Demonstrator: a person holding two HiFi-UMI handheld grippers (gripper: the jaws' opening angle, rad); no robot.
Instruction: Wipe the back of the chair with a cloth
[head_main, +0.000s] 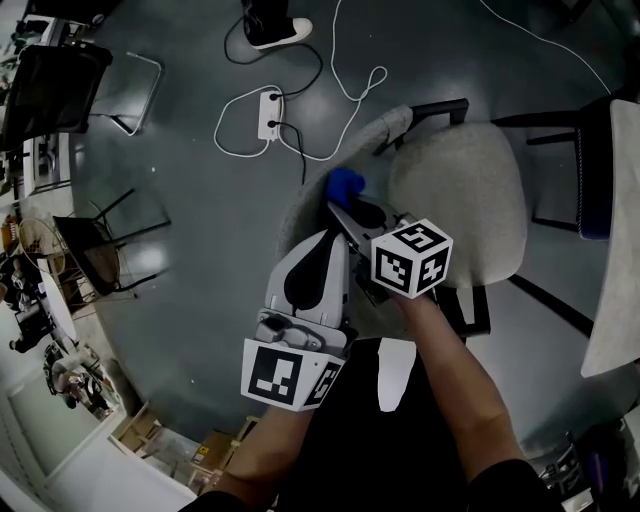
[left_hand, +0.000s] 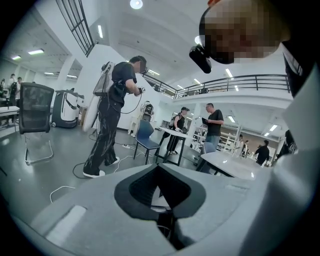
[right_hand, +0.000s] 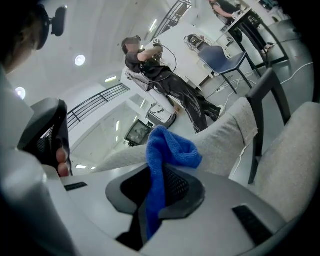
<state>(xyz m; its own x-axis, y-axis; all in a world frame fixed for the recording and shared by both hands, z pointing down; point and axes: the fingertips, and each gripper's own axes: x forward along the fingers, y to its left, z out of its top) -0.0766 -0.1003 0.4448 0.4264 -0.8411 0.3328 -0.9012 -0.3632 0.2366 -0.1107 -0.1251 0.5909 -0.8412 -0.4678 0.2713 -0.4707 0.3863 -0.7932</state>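
Observation:
A grey fabric chair stands in front of me, its seat (head_main: 460, 190) to the right and its curved backrest (head_main: 325, 170) to the left. My right gripper (head_main: 352, 203) is shut on a blue cloth (head_main: 345, 183), which bunches out past the jaws right at the backrest's top edge. The right gripper view has the cloth (right_hand: 167, 145) hanging between the jaws of that gripper (right_hand: 157, 177), with the backrest (right_hand: 220, 140) just behind it. My left gripper (head_main: 330, 240) sits close beside the right one, jaws together and holding nothing (left_hand: 159, 167).
A white power strip (head_main: 269, 113) with looping cables lies on the floor beyond the chair. A black chair (head_main: 55, 85) stands far left, another dark chair (head_main: 590, 170) and a table edge (head_main: 615, 260) at right. A person (left_hand: 112, 115) stands nearby. Boxes (head_main: 160, 435) sit at lower left.

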